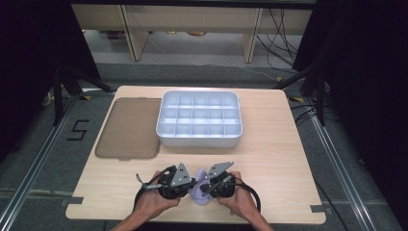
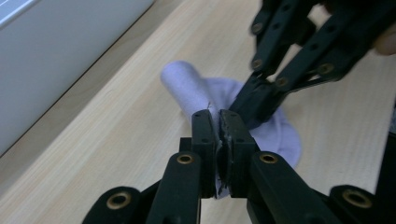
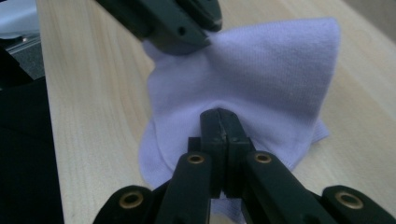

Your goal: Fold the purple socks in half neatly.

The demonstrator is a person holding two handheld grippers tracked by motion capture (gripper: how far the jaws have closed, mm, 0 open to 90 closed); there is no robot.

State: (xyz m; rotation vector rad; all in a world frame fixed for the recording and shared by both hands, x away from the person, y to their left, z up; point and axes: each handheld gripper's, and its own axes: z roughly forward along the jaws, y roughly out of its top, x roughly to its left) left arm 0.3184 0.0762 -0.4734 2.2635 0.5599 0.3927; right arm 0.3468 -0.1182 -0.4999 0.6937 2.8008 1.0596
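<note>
Sock (image 3: 261, 88) weave close up; high view adds tray (image 1: 199, 139).

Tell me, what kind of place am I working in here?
Probably a lab recording station: a wooden table on grey carpet, black curtains at both sides, loose cables behind, and a taped number on the floor.

Pale lilac sock (image 3: 261, 79); black grippers; white divided tray (image 1: 199, 120); translucent brown lid (image 1: 129, 127); light wood-grain table (image 1: 279, 144).

The sock (image 3: 261, 79) is soft, finely knitted lilac cloth, matt. The desk (image 1: 269, 159) is pale wood grain, smooth. The tray (image 1: 199, 139) is matt white plastic; the lid (image 1: 129, 127) is smoky, translucent plastic. The tongs (image 2: 218, 122) are matt black plastic.
</note>
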